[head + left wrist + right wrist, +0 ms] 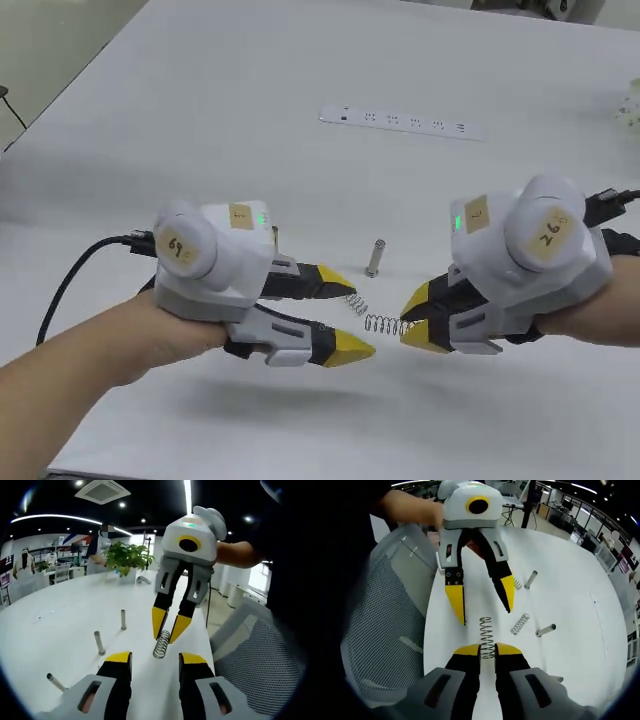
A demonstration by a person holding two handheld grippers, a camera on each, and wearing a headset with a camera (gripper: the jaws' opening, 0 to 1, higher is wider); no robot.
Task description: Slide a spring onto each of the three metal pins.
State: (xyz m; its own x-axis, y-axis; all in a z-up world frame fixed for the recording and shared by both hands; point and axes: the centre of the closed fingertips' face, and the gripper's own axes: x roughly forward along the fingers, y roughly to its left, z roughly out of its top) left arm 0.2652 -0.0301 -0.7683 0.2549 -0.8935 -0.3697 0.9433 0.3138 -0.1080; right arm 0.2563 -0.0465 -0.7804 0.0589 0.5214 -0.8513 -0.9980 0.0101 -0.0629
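White workbench [300, 60], right gripper [487, 651] jaws pinching spring [486, 629], its end hidden, left gripper [155, 658] jaws wide.

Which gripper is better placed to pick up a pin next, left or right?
Probably left. The left gripper is open and empty, with a pin ahead of it; the right gripper is shut on a spring.

Right gripper [487, 650] pinching spring [486, 630] between jaw tips; left gripper [485, 614] facing it, jaws gaping; second spring [520, 623] lying near pin [545, 629].
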